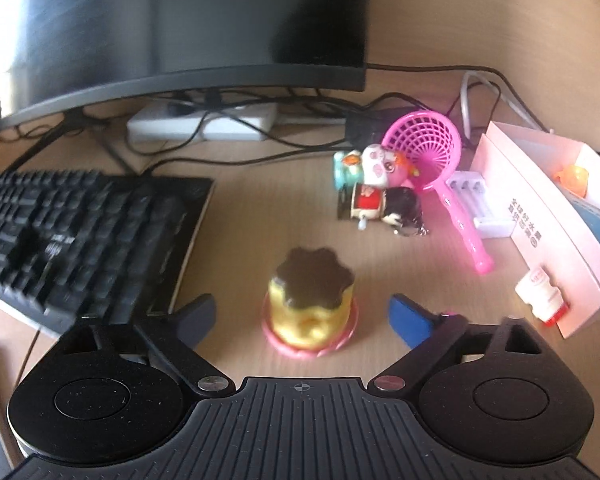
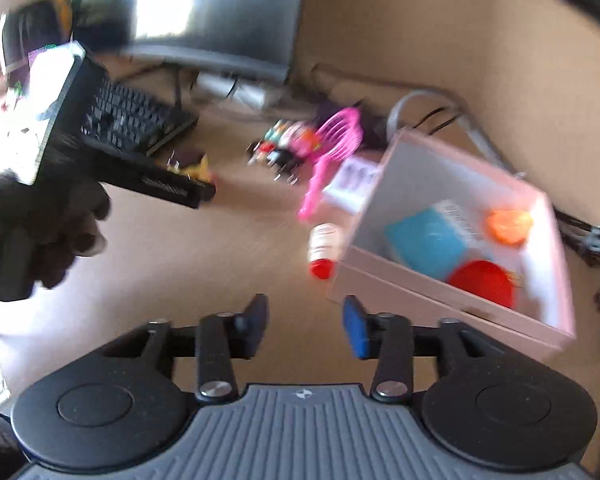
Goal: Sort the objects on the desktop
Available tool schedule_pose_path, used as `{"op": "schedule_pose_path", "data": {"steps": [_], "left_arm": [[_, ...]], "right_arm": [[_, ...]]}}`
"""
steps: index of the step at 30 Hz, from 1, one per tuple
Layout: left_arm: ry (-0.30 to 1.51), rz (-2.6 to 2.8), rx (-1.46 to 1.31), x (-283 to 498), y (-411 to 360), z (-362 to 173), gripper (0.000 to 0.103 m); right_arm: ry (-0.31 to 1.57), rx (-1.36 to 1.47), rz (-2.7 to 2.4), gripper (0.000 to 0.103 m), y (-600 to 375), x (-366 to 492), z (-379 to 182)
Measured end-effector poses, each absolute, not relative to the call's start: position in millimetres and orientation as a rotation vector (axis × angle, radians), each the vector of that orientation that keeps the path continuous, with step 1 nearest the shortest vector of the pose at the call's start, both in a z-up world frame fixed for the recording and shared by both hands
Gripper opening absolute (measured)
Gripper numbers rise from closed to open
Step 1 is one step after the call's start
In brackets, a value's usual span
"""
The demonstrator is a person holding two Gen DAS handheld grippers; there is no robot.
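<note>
A yellow toy pudding (image 1: 310,300) with a brown top and pink base stands on the desk between the open fingers of my left gripper (image 1: 302,318), not gripped. It shows blurred in the right wrist view (image 2: 192,165), partly behind the left gripper's body (image 2: 140,176). Wind-up toys (image 1: 376,188), a pink scoop net (image 1: 432,160) and a small white bottle with a red cap (image 1: 542,294) lie to the right. A pink-white box (image 2: 440,292) holds a blue item (image 2: 424,240), an orange toy (image 2: 508,226) and a red item (image 2: 484,282). My right gripper (image 2: 305,326) is open and empty above the desk.
A black keyboard (image 1: 72,240) lies left, a monitor (image 1: 180,20) stands behind, with a power strip (image 1: 204,124) and cables under it. A white battery holder (image 1: 476,204) lies beside the box. A gloved hand (image 2: 32,236) holds the left gripper.
</note>
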State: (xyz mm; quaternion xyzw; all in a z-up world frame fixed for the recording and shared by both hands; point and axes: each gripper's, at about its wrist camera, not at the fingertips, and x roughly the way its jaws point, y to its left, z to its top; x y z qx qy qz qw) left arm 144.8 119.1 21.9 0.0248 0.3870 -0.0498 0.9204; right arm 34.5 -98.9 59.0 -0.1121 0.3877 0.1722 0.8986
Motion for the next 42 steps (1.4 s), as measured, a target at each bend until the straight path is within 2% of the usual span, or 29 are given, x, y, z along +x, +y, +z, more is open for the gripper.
{"op": "schedule_pose_path", "data": {"steps": [1, 3, 5, 7, 9, 12, 14, 16, 19, 21, 26, 33, 42], "left_arm": [[0.801, -0.102, 0.06, 147.6, 116.0, 20.7, 0.069], [0.807, -0.097, 0.075, 150.8, 109.6, 18.7, 0.061], [0.806, -0.104, 0.083, 148.2, 105.3, 18.8, 0.061], [0.812, -0.126, 0.089, 137.4, 100.1, 19.4, 0.061], [0.815, -0.155, 0.103, 121.2, 94.7, 19.9, 0.061], [0.836, -0.202, 0.095, 85.4, 88.3, 21.1, 0.061], [0.862, -0.235, 0.063, 59.8, 85.3, 22.2, 0.062], [0.874, -0.263, 0.053, 40.6, 81.9, 23.5, 0.073], [0.876, -0.267, 0.036, 19.3, 79.0, 25.4, 0.083], [0.878, -0.253, 0.024, 13.6, 80.0, 26.8, 0.085], [0.882, -0.196, -0.016, 8.4, 88.9, 31.7, 0.088], [0.895, -0.164, -0.038, 5.0, 83.6, 31.9, 0.09], [0.909, -0.187, -0.008, -1.8, 53.7, 30.8, 0.092]], "right_arm": [[0.795, -0.223, 0.344, 0.046, -104.3, 30.2, 61.6], [0.789, -0.218, 0.323, 0.046, -112.3, 24.7, 63.8], [0.781, -0.231, 0.306, 0.045, -115.1, 23.3, 62.8], [0.777, -0.255, 0.297, 0.034, -109.6, 26.3, 59.0], [0.766, -0.287, 0.318, 0.028, -98.3, 26.7, 57.6], [0.714, -0.385, 0.342, 0.025, -72.6, 37.1, 53.2], [0.695, -0.427, 0.366, 0.025, -55.0, 49.9, 50.5], [0.686, -0.487, 0.353, 0.025, -38.0, 67.2, 42.7], [0.681, -0.609, 0.287, 0.022, -15.0, 98.7, 19.5], [0.684, -0.681, 0.249, 0.018, -6.8, 114.2, 4.6], [0.707, -0.735, 0.189, 0.017, -4.3, 121.3, -10.6], [0.72, -0.653, 0.272, 0.017, -28.5, 70.2, 4.2], [0.753, -0.599, 0.216, 0.017, -111.9, 13.0, 1.6]]}}
